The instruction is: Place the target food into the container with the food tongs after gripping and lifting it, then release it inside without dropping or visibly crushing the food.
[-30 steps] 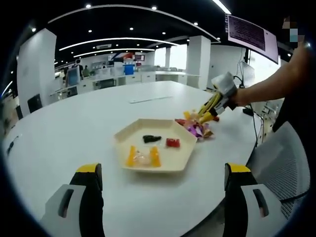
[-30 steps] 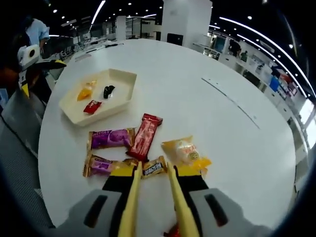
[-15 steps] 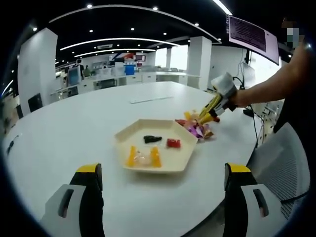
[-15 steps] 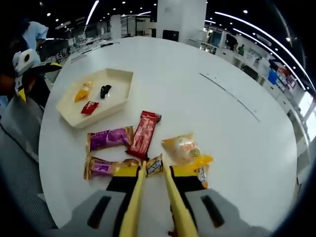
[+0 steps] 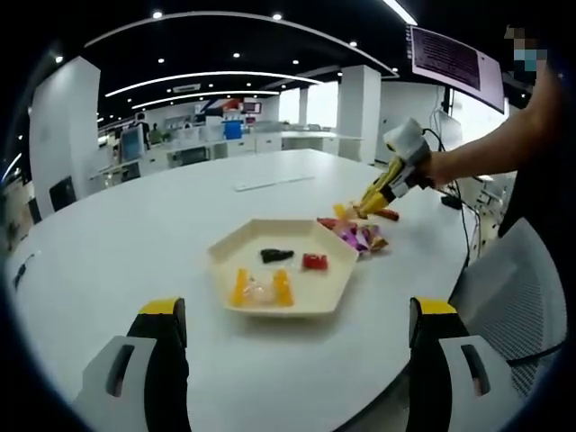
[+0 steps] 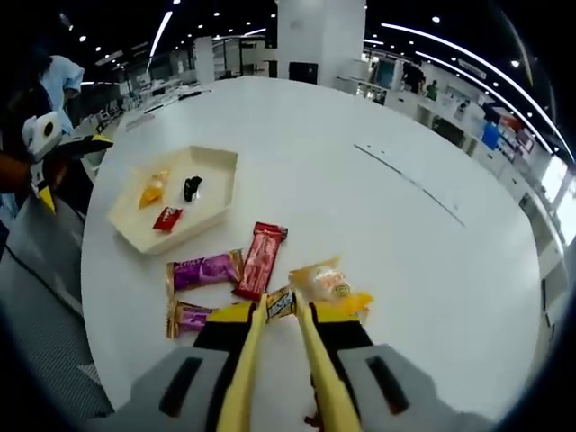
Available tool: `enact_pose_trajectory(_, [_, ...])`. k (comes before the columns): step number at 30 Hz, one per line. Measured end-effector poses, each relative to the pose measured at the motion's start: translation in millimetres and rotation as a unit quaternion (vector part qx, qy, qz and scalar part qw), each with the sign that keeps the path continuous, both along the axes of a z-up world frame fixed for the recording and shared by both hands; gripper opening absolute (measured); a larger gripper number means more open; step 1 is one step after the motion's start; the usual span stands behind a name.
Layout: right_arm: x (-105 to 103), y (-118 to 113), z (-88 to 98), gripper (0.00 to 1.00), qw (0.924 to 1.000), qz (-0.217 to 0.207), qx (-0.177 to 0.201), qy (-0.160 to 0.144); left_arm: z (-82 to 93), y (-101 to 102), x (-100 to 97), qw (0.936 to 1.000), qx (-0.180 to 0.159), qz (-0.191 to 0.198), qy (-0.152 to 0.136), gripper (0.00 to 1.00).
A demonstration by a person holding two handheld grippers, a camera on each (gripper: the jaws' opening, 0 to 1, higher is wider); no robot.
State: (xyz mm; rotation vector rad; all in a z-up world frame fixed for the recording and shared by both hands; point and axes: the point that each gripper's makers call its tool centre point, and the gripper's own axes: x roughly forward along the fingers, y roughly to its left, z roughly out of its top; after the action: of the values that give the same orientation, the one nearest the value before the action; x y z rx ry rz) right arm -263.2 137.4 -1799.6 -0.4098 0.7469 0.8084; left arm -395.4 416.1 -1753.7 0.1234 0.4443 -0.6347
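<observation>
My right gripper is shut on yellow food tongs. The tongs' tips pinch a small brown candy bar, held just above the white table. The cream hexagonal tray lies to the upper left and holds an orange sweet, a black one and a red one. In the left gripper view the tray sits ahead of my open left gripper. Beyond the tray, the right gripper hangs over the candy pile.
Loose on the table lie a purple bar, a red bar, a small purple sweet and a yellow-wrapped pastry. A chair stands at the table's edge. A person's arm holds the right gripper.
The right gripper has risen with the tongs, and the brown candy bar has stayed between their tips. In the left gripper view it sits a little higher above the pile.
</observation>
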Motion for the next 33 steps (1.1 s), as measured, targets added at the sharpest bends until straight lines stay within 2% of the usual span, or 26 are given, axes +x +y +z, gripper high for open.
enact_pose_trajectory(10, [5.8, 21.4, 35.4, 0.23, 0.9995, 0.014, 0.015, -0.024, 0.2, -2.3, -1.2, 1.0000, 0.004, -0.007, -0.002, 1.00])
enact_pose_trajectory(18, [4.2, 63.7, 62.8, 0.23, 0.9976, 0.043, 0.035, -0.042, 0.9, -5.4, -2.5, 0.9999, 0.005, -0.016, -0.005, 1.00])
enact_pose_trajectory(33, [0.9, 131.8, 83.3, 0.23, 0.9932, 0.093, 0.048, -0.053, 3.3, -6.2, -2.1, 0.9998, -0.001, -0.016, -0.008, 1.00])
